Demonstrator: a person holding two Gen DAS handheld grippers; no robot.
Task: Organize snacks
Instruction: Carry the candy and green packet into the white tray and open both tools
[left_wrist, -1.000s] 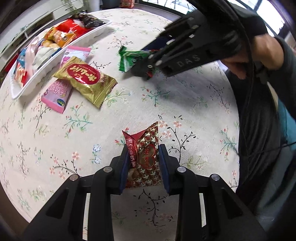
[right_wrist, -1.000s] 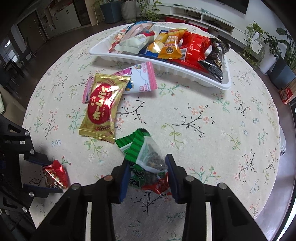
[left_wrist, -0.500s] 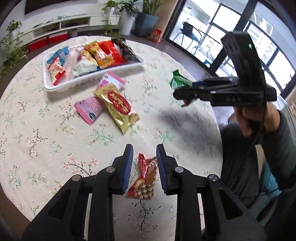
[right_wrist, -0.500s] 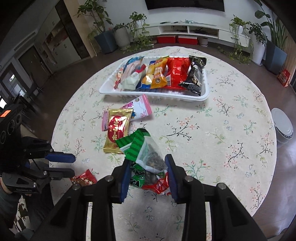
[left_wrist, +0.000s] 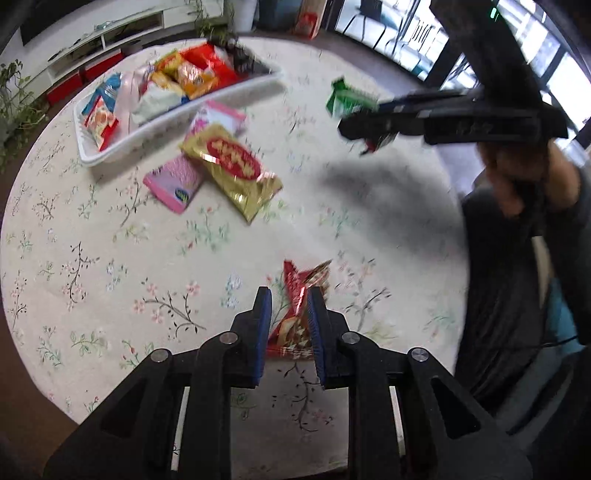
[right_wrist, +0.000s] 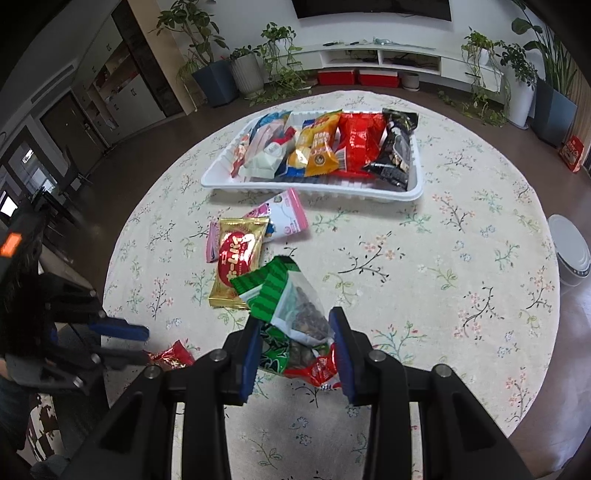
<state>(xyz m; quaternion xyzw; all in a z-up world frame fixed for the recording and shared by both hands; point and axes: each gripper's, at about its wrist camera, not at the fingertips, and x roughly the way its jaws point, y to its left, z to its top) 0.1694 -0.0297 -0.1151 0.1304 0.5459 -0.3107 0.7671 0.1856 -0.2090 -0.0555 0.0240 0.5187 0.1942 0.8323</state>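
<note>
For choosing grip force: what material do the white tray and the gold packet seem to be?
White tray: probably thin moulded plastic, slightly glossy, with ribbed walls.
Gold packet: apparently metallised plastic film; it shines, crinkles, and has crimped end seals.

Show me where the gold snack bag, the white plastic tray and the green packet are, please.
Shiny gold snack bag with red oval label (right_wrist: 238, 258): right wrist view, on the red oval.
White plastic tray (right_wrist: 416, 192): right wrist view, on its near right rim.
Green striped clear-window packet (right_wrist: 295, 310): right wrist view, on the window.
</note>
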